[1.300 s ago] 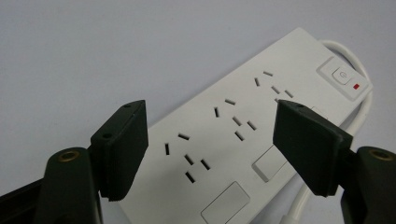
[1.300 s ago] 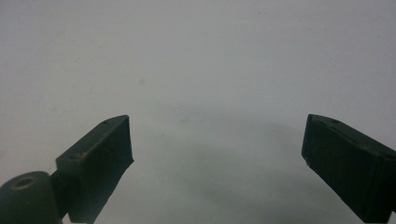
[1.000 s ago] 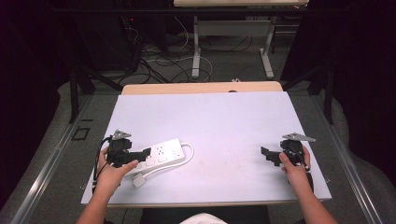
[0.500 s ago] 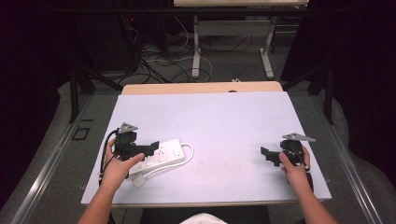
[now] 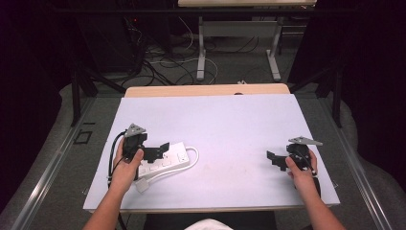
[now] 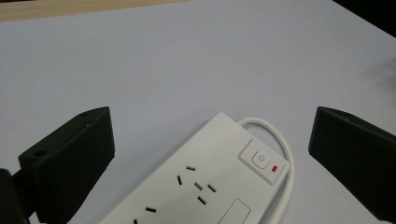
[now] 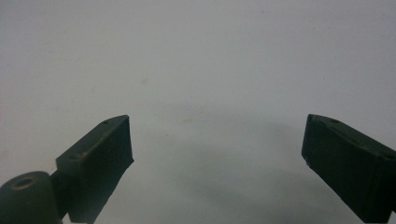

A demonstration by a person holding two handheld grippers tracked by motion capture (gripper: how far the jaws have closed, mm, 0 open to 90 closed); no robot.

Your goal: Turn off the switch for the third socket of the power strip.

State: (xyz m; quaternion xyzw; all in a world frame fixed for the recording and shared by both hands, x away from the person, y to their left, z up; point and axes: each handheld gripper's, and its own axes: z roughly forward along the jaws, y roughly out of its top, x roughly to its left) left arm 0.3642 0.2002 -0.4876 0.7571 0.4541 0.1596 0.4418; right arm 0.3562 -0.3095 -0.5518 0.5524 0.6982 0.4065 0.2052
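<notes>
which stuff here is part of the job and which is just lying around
In the job: white power strip with its white cord; left gripper, jaws wide open over it.

Lying about: right gripper, open above bare table; cables on the floor behind.

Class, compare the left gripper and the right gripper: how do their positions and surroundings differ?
The left gripper hangs over the white power strip, which lies between its wide-open jaws; the right gripper has bare table between its jaws. The left gripper sits nearer the table's left edge, the right gripper nearer its right edge. Both are black, open and hand-held.
</notes>
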